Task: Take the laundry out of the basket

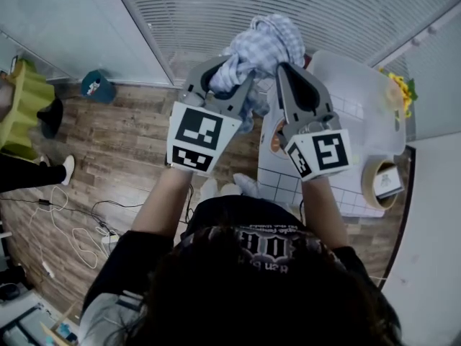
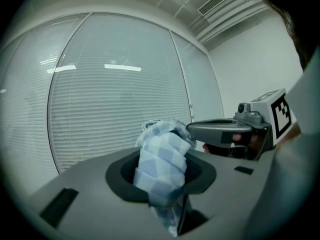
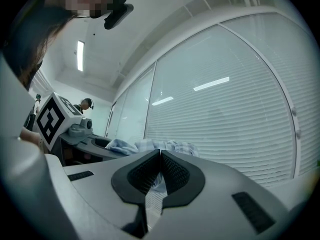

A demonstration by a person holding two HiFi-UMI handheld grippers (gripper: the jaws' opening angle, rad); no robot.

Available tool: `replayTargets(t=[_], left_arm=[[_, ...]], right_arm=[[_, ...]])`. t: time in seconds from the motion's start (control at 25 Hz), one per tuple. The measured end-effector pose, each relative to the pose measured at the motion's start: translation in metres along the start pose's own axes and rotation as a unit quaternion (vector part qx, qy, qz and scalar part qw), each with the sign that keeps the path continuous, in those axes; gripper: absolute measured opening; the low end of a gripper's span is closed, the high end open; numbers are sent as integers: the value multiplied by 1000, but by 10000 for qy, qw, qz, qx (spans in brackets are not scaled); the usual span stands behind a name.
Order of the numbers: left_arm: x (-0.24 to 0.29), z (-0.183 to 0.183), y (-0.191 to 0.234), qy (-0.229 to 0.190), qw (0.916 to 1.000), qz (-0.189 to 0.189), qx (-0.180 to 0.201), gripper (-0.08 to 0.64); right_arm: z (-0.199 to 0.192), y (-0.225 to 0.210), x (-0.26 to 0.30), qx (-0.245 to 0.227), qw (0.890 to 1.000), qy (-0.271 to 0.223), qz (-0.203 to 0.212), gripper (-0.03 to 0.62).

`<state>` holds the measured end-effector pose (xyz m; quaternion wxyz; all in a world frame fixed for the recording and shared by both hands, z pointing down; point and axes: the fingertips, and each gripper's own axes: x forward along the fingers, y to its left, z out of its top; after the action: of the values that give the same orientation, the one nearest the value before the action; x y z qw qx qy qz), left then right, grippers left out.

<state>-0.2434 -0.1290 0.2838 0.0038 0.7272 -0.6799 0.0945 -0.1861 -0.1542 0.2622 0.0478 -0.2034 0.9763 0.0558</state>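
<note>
A blue-and-white checked garment (image 1: 263,45) hangs bunched in the air between both raised grippers, in front of the window blinds. My left gripper (image 1: 227,78) is shut on a thick fold of it, and the cloth (image 2: 162,156) bulges up out of the jaws. My right gripper (image 1: 292,74) stands close to the right of the left one, its jaws shut on a thin edge of the same cloth (image 3: 155,181). More of the garment (image 3: 150,146) shows beyond its tips. The white plastic basket (image 1: 360,99) stands below on a tiled table, at the right.
A tape roll (image 1: 382,182) and yellow flowers (image 1: 400,89) are on the table (image 1: 277,182) beside the basket. A green chair (image 1: 25,99), a teal object (image 1: 97,86), another person's shoe (image 1: 66,168) and loose cables (image 1: 72,222) are on the wooden floor at the left.
</note>
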Motion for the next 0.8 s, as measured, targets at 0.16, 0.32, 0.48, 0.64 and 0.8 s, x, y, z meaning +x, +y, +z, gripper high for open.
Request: replayTargets(t=[0.16, 0.32, 0.48, 0.64, 0.8], left_arm=[[-5, -16, 4, 69, 9998, 97, -137, 130], [-10, -31, 5, 140, 9995, 184, -193, 130], [-15, -41, 2, 195, 9992, 266, -213, 130], [-21, -47, -1, 192, 9990, 338, -198, 130], [-26, -56, -13, 213, 9988, 377, -223, 130]], right_arm=[[-13, 9, 2, -18, 9999, 125, 60, 29], [-25, 16, 3, 25, 9997, 225, 108, 29], [-33, 21, 1, 57, 9994, 288, 165, 28], [-39, 26, -3, 22, 9992, 350, 182, 28], [-48, 28, -14, 35, 9987, 450, 243, 28]])
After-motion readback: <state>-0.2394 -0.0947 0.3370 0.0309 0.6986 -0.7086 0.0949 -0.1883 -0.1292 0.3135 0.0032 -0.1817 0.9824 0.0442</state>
